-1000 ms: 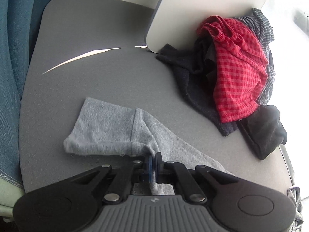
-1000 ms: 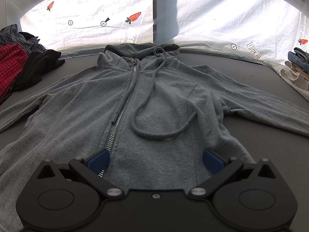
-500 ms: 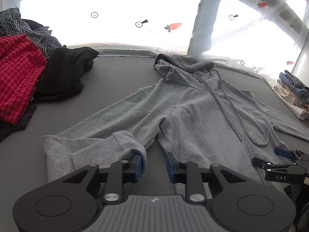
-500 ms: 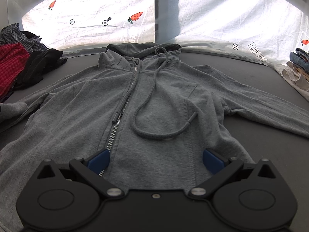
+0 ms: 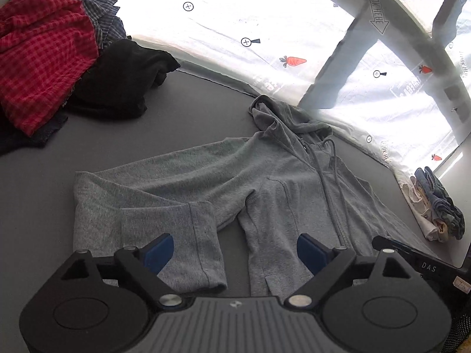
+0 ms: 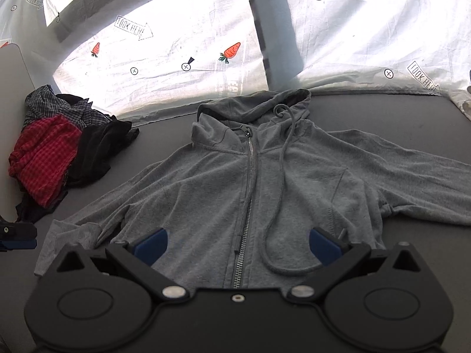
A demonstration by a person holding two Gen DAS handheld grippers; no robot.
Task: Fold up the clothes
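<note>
A grey zip hoodie (image 5: 279, 182) lies face up and zipped on the dark grey surface, hood toward the far side. Its left sleeve is doubled back, so the cuff (image 5: 203, 250) rests flat near the hem. My left gripper (image 5: 235, 253) hovers over that cuff with its jaws opening wide; the blue pads touch no cloth. In the right wrist view the hoodie (image 6: 250, 191) fills the middle, its right sleeve stretched out sideways. My right gripper (image 6: 238, 244) stands open above the lower front, astride the zip, holding nothing.
A pile of unfolded clothes (image 5: 44, 53), red check, blue plaid and black, sits at the far left (image 6: 53, 153). A small folded stack (image 5: 435, 206) lies at the right edge. A white printed sheet (image 5: 235, 23) hangs behind the surface.
The left gripper carried the sleeve cuff in toward the hoodie's body, then let it go and its jaws spread wide. The right gripper rose, still open.
</note>
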